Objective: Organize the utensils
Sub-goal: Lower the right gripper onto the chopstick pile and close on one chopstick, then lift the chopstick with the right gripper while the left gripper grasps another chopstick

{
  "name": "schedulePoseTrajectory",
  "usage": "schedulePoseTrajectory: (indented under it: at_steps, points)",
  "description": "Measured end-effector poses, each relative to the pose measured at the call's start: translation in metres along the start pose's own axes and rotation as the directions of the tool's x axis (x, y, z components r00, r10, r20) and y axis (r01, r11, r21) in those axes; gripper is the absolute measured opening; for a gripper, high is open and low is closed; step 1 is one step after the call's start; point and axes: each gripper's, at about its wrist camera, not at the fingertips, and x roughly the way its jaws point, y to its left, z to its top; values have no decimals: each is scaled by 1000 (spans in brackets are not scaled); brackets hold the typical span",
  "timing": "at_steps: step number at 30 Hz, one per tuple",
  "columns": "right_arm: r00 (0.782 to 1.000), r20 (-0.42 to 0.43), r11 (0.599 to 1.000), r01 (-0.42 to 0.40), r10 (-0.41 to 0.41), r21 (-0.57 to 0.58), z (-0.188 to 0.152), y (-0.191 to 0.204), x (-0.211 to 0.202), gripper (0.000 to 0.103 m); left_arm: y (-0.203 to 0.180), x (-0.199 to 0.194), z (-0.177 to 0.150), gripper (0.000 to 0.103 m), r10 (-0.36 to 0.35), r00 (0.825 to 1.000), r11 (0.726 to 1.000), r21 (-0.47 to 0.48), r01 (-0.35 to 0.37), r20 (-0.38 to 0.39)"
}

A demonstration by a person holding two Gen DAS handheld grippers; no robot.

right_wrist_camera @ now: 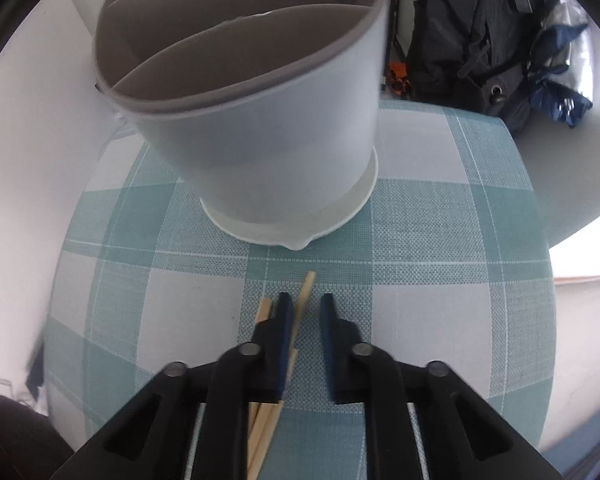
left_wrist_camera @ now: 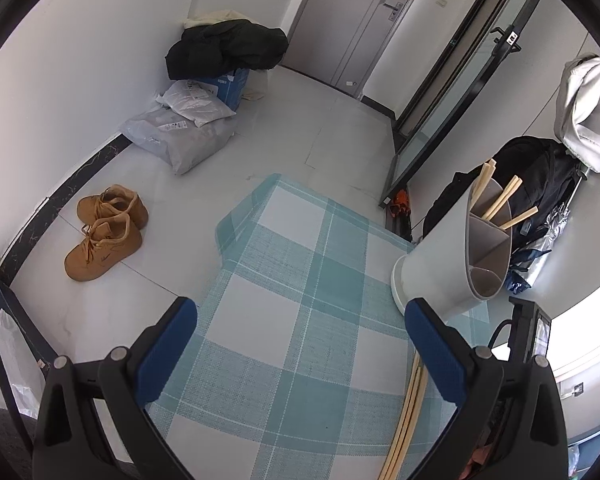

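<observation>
A white utensil holder with grey dividers stands on the teal checked tablecloth; several wooden chopsticks stick out of it. It fills the top of the right wrist view. More chopsticks lie on the cloth beside my left gripper's right finger. My left gripper is wide open and empty. My right gripper hovers low over the lying chopsticks, jaws partly open, one chopstick between the fingers, the others under the left finger.
The table edge drops to a tiled floor with brown boots, parcels and a dark coat. A black backpack sits behind the holder.
</observation>
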Motion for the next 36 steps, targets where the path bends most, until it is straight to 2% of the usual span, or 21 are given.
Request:
schedulePoseTrajectory:
  at_steps: [3, 8, 12, 16, 20, 24, 26, 30, 36]
  points:
    - [1000, 12, 1000, 4, -3, -24, -2, 8, 0, 5, 1, 0, 0, 101, 2, 1000, 1000, -2, -2, -2]
    - [997, 54, 998, -52, 51, 24, -7, 4, -9, 4, 0, 2, -4, 101, 18, 1000, 1000, 14, -17, -12]
    - [986, 104, 986, -138, 129, 91, -11, -17, -26, 4, -6, 5, -9, 101, 35, 999, 998, 54, -34, -24]
    - [970, 137, 959, -225, 203, 172, -17, -46, -41, 4, -18, 16, -22, 101, 31, 996, 993, 113, -21, -88]
    - [946, 170, 927, -309, 276, 215, -28, -68, -53, 3, -41, 30, -42, 101, 19, 982, 977, 214, 22, -185]
    - [928, 205, 894, -359, 312, 266, -40, -84, -60, 3, -65, 42, -63, 101, 44, 964, 946, 321, 44, -264]
    - [921, 218, 882, -376, 323, 285, -37, -104, -63, 3, -74, 48, -74, 101, 77, 956, 931, 364, 33, -285]
    - [906, 253, 855, -408, 338, 321, -32, -131, -62, 3, -82, 58, -89, 101, 127, 938, 912, 410, 17, -322]
    - [899, 278, 860, -415, 338, 296, -46, -132, -76, 3, -81, 66, -100, 101, 171, 914, 902, 432, 5, -368]
